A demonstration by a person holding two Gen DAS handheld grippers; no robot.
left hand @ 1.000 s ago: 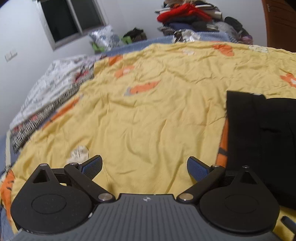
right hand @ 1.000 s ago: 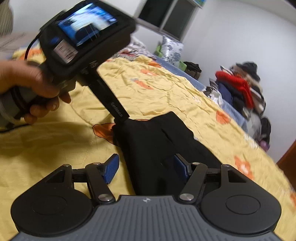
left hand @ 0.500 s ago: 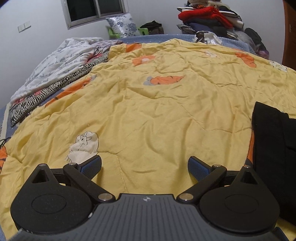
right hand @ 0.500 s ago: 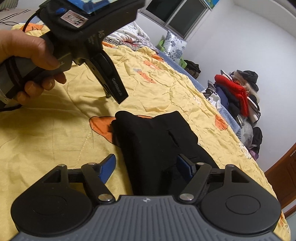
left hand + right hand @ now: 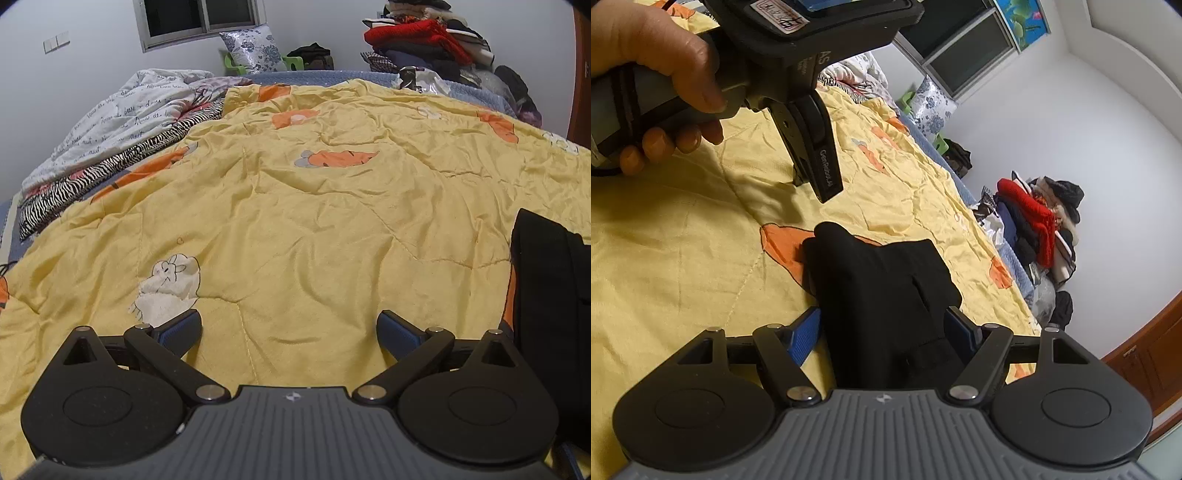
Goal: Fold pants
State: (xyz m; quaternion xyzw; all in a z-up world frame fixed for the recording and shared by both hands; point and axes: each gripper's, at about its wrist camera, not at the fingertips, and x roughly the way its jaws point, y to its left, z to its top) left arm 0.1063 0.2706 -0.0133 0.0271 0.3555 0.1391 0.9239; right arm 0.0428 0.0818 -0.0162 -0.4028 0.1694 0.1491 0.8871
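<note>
Now your black folded pants (image 5: pixel 882 295) lay compact on the yellow quilted bedspread (image 5: pixel 314 229); your left gripper (image 5: pixel 290 326) and right gripper (image 5: pixel 882 332) gaped wide, empty. You probably needed only to check the edges were square.

Black pants (image 5: pixel 886 295), folded, on bed

Even, soft indoor light is falling from above, the fisheye lenses are bending the room's edges into dark corners, and the black pants (image 5: pixel 886 295) ahead of the right gripper (image 5: pixel 882 332) are losing fold detail.
</note>
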